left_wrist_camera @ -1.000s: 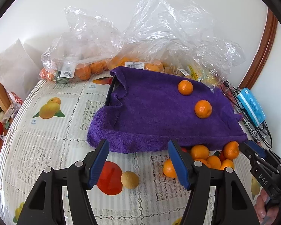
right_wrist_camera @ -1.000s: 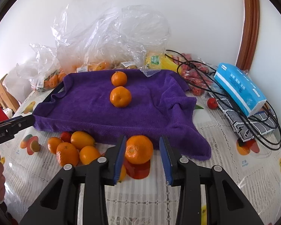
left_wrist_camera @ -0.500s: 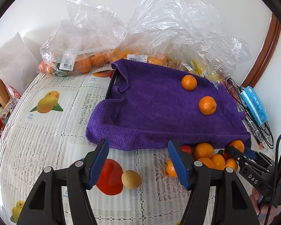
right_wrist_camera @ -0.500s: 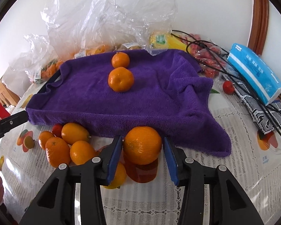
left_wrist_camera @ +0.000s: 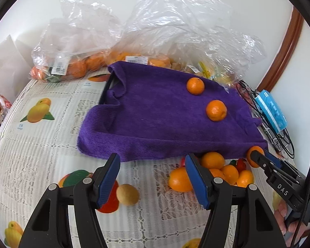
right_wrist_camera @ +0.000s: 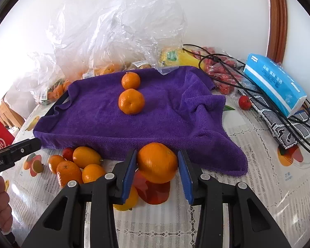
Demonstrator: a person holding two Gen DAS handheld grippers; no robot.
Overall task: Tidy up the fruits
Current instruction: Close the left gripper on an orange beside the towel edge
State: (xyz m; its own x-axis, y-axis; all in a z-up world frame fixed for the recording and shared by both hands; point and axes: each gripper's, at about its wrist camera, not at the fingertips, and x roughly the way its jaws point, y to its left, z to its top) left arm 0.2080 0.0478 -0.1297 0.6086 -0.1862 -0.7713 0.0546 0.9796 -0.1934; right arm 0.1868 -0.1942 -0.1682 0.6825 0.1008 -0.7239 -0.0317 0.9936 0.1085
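Closing on an orange (right_wrist_camera: 156, 162), the right tool (right_wrist_camera: 157, 172) has its blue pads just at the fruit's sides, at the near edge of the purple towel (right_wrist_camera: 105, 119); the fruit looks lifted just clear of the surface (right_wrist_camera: 248, 196). To do this step well, I would squeeze only until the orange sits firm across its widest part, then carry it low over the towel's front hem so it cannot roll off. Left of it, also in front of the towel, lies a loose heap of oranges (right_wrist_camera: 80, 165) waiting their turn. The left tool (left_wrist_camera: 153, 177) hovers half spread with nothing between its pads, over the surface before the towel. Farther back, on the towel, two oranges (right_wrist_camera: 131, 92) sit in a line; setting this one beside them fits. Beyond the towel stand plastic bags (right_wrist_camera: 113, 33) of fruit.
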